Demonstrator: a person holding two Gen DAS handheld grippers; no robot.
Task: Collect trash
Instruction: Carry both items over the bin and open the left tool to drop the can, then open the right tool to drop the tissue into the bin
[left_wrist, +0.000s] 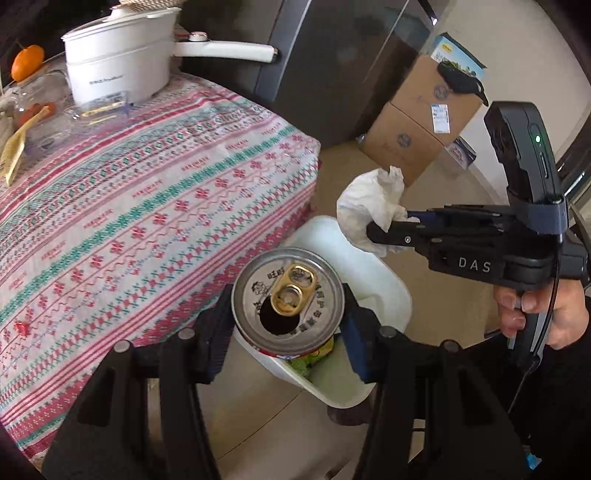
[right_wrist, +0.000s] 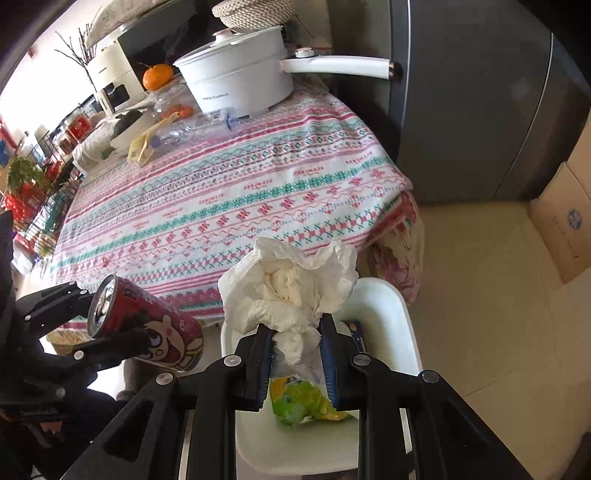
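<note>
My left gripper (left_wrist: 288, 302) is shut on a red drink can (left_wrist: 286, 297) with an opened gold pull tab, held over the near rim of a white trash bin (left_wrist: 388, 295) on the floor. The can also shows in the right wrist view (right_wrist: 147, 325), left of the bin. My right gripper (right_wrist: 295, 343) is shut on a crumpled white tissue (right_wrist: 291, 288) above the bin (right_wrist: 384, 306). From the left wrist view the tissue (left_wrist: 369, 206) hangs over the bin's far side. A green and yellow wrapper (right_wrist: 303, 402) lies inside the bin.
A table with a patterned pink and teal cloth (left_wrist: 147, 206) stands left of the bin. On it are a white pot (left_wrist: 122, 62), an orange (left_wrist: 27, 61), a clear plastic bottle (right_wrist: 192, 125). Cardboard boxes (left_wrist: 417, 118) and a dark fridge (right_wrist: 480, 110) stand behind.
</note>
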